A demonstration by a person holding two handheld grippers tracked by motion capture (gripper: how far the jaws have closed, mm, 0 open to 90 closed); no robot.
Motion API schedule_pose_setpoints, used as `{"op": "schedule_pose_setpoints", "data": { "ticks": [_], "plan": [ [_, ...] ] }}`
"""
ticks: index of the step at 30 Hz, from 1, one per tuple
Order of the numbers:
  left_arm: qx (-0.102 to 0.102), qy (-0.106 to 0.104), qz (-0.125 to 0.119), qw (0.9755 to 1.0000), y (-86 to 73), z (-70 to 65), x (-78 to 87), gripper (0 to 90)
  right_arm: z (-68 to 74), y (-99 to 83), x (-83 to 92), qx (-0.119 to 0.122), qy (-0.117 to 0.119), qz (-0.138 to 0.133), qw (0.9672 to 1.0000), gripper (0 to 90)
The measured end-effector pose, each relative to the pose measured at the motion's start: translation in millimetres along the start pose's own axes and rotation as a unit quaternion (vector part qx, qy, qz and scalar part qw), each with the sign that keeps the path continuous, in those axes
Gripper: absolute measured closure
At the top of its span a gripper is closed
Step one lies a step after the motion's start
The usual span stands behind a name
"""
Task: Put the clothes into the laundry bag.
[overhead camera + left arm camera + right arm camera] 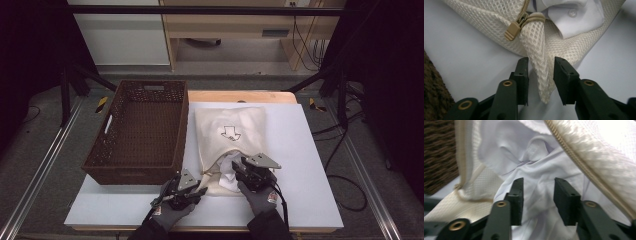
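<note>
A cream mesh laundry bag [230, 125] with an arrow print lies on the white tabletop [295, 150], its zipped mouth toward me. A white shirt [229, 172] spills out of the mouth. My left gripper [201, 191] is at the bag's near left corner. In the left gripper view its jaws [541, 61] stand apart around a hanging flap of mesh [539, 62], below the tan zipper pull [512, 30], without pinching it. My right gripper [238, 169] is at the mouth. Its jaws [537, 181] are open over the shirt [536, 167], under the bag's zipper edge [599, 152].
A brown wicker basket [142, 125] stands empty on the left, right beside the bag, and its wall shows in the right gripper view [439, 150]. Bare tabletop lies to the right of the bag and along the near edge. Dark frame posts flank the table.
</note>
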State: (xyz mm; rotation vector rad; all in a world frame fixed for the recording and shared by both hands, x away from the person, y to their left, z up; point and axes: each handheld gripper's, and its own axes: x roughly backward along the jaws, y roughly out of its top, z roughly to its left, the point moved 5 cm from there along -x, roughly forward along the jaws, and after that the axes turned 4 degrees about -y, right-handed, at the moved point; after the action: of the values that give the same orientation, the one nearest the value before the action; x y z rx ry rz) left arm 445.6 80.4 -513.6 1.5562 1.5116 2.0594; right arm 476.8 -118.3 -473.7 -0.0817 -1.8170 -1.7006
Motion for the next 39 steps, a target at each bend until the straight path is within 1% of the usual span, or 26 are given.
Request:
{"op": "schedule_pose_setpoints", "data": {
  "ticks": [1, 3, 4, 6, 7, 8, 10, 11, 12, 13, 14, 16, 17, 18, 19, 20, 21, 23, 25, 30, 32, 33, 36, 39],
  "plan": [
    [0.002, -0.002, 0.001, 1.0000, -0.1, 0.2, -0.7, 60.5, -0.2, -1.0, 4.2, 0.001, 0.005, 0.004, 1.0000, 52.5],
    [0.009, -0.002, -0.001, 1.0000, -0.5, 1.0, -2.5, 60.5, 0.0, -5.4, 11.7, 0.005, 0.008, 0.014, 0.9999, 46.9],
    [0.013, -0.004, -0.001, 0.9999, -1.0, 1.4, -3.3, 62.2, 0.5, -8.7, 14.7, 0.003, 0.009, 0.018, 0.9998, 43.9],
    [0.020, -0.005, 0.000, 0.9998, -2.0, 2.6, -4.1, 65.1, -0.6, -18.5, 16.1, 0.008, 0.007, 0.040, 0.9991, 38.6],
    [0.021, -0.005, -0.001, 0.9998, -2.0, 2.8, -4.0, 66.3, -1.2, -24.2, 15.6, 0.006, 0.002, 0.056, 0.9984, 38.2],
    [0.022, -0.006, 0.000, 0.9998, -2.0, 2.9, -3.8, 69.0, -2.2, -30.0, 14.4, 0.004, -0.003, 0.064, 0.9979, 38.0],
    [0.022, -0.004, -0.002, 0.9998, -2.4, 2.7, -4.1, 73.2, -3.6, -39.5, 8.2, -0.004, -0.004, 0.080, 0.9967, 37.8],
    [0.021, -0.004, -0.004, 0.9998, -2.5, 2.5, -4.2, 74.6, -4.1, -40.9, 6.3, -0.003, -0.005, 0.084, 0.9964, 38.3],
    [0.018, -0.005, -0.001, 0.9998, -2.9, 2.6, -3.9, 77.2, -4.0, -41.4, 4.3, -0.004, -0.002, 0.084, 0.9965, 40.7],
    [0.018, -0.006, -0.001, 0.9998, -3.0, 2.3, -4.0, 79.7, -3.4, -41.2, 2.6, -0.011, 0.003, 0.084, 0.9964, 42.8],
    [0.019, -0.007, -0.001, 0.9998, -3.0, 2.3, -3.9, 81.4, -3.5, -40.9, 1.1, -0.014, 0.005, 0.087, 0.9961, 47.3],
    [0.021, -0.007, 0.000, 0.9997, -3.1, 2.3, -3.9, 82.8, -3.5, -40.5, -2.2, -0.021, 0.011, 0.093, 0.9954, 60.3],
    [0.021, -0.006, 0.000, 0.9998, -3.1, 2.2, -3.8, 83.3, -2.2, -40.7, -3.8, -0.026, 0.016, 0.102, 0.9943, 67.3],
    [0.019, -0.006, 0.001, 0.9998, -3.1, 1.9, -3.7, 83.6, -1.5, -40.4, -5.6, -0.022, 0.017, 0.104, 0.9942, 74.0],
    [0.018, -0.005, 0.003, 0.9998, -3.0, 1.7, -3.4, 83.9, -0.8, -39.7, -6.8, -0.022, 0.018, 0.105, 0.9941, 79.9],
    [0.017, -0.005, 0.004, 0.9998, -2.9, 1.4, -3.3, 84.1, 1.2, -38.1, -7.0, -0.026, 0.023, 0.107, 0.9936, 83.9],
    [0.016, -0.006, 0.004, 0.9998, -2.9, 1.1, -3.1, 84.2, 2.6, -35.9, -7.1, -0.023, 0.021, 0.108, 0.9937, 85.2],
    [0.016, -0.006, 0.006, 0.9998, -2.9, 0.6, -2.2, 84.4, 5.0, -29.9, -7.9, -0.015, 0.018, 0.095, 0.9952, 86.1],
    [0.012, -0.005, 0.008, 0.9999, -2.8, 0.4, -0.8, 84.4, 8.1, -23.8, -9.9, -0.015, 0.019, 0.084, 0.9962, 86.3],
    [0.015, -0.011, 0.006, 0.9998, -1.8, 0.7, 4.8, 84.5, 14.1, -13.3, -26.7, -0.011, 0.005, 0.074, 0.9972, 86.4],
    [0.014, -0.014, 0.008, 0.9998, -1.8, 0.9, 6.7, 84.6, 15.5, -9.3, -32.0, -0.015, 0.001, 0.066, 0.9977, 86.4],
    [0.014, -0.014, 0.008, 0.9998, -1.8, 0.9, 7.3, 84.6, 15.2, -7.6, -34.8, -0.014, -0.005, 0.062, 0.9980, 86.4],
    [0.015, -0.019, 0.012, 0.9996, -3.0, -0.1, 8.9, 84.8, 13.5, -3.7, -43.3, -0.026, -0.015, 0.049, 0.9983, 86.4],
    [0.017, -0.020, 0.014, 0.9996, -5.4, 0.4, 12.8, 84.8, 11.4, -2.4, -54.5, -0.024, -0.039, 0.042, 0.9980, 86.4]
  ]
}}
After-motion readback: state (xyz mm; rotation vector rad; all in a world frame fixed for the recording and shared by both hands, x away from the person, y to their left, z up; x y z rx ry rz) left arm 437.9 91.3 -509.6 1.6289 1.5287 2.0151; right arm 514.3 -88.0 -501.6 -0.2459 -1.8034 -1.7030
